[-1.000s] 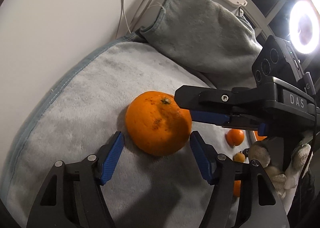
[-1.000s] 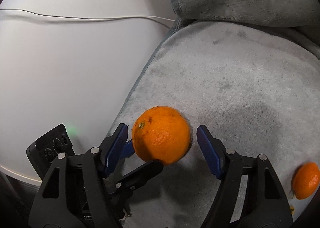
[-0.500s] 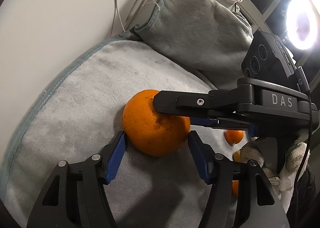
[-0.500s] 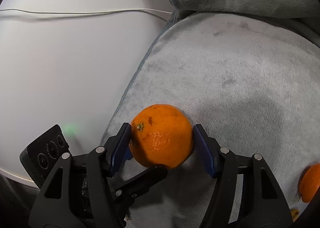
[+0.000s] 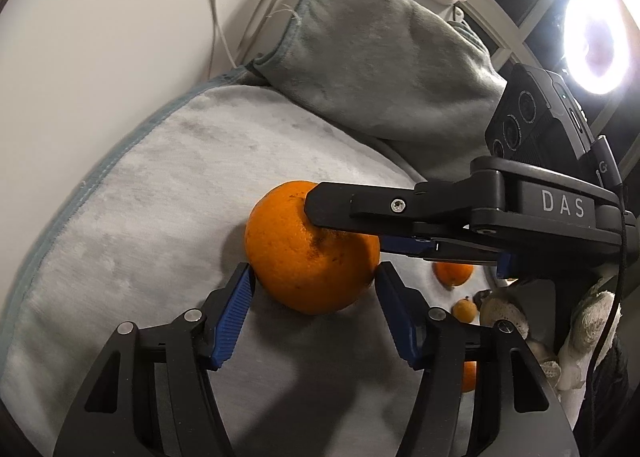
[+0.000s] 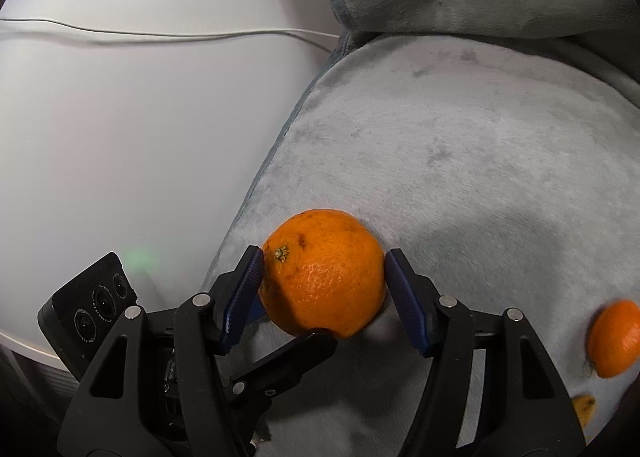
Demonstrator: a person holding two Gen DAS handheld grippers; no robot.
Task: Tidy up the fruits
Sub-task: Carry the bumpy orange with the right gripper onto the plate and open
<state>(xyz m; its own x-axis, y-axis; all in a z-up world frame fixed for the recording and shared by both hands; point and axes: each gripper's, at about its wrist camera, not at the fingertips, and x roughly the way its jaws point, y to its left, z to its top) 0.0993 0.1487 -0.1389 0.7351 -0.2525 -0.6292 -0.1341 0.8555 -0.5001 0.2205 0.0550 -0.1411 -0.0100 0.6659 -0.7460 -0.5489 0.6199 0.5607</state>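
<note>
A large orange (image 5: 304, 257) lies on a grey fleece towel (image 5: 160, 197). My left gripper (image 5: 314, 289) grips it from the near side, with both blue pads touching its flanks. The right gripper comes in from the right, and its upper finger (image 5: 360, 209) lies across the top of the fruit. In the right wrist view the same large orange (image 6: 324, 273) sits between the blue pads of my right gripper (image 6: 324, 281), which press on both sides. One black finger (image 6: 296, 353) of the left gripper shows under the orange.
Smaller oranges (image 5: 454, 273) lie further right on the towel, one (image 6: 614, 337) at the right edge. A folded grey cloth (image 5: 380, 57) rises behind. White tabletop (image 6: 120, 137) with a cable (image 6: 160, 33) lies left. A gloved hand (image 5: 580, 337) holds the right gripper below a ring light (image 5: 596, 49).
Both grippers have narrowed from standing apart from the large orange to touching it. The right gripper's finger slid further left over the top of the fruit. The orange stayed on the towel.
</note>
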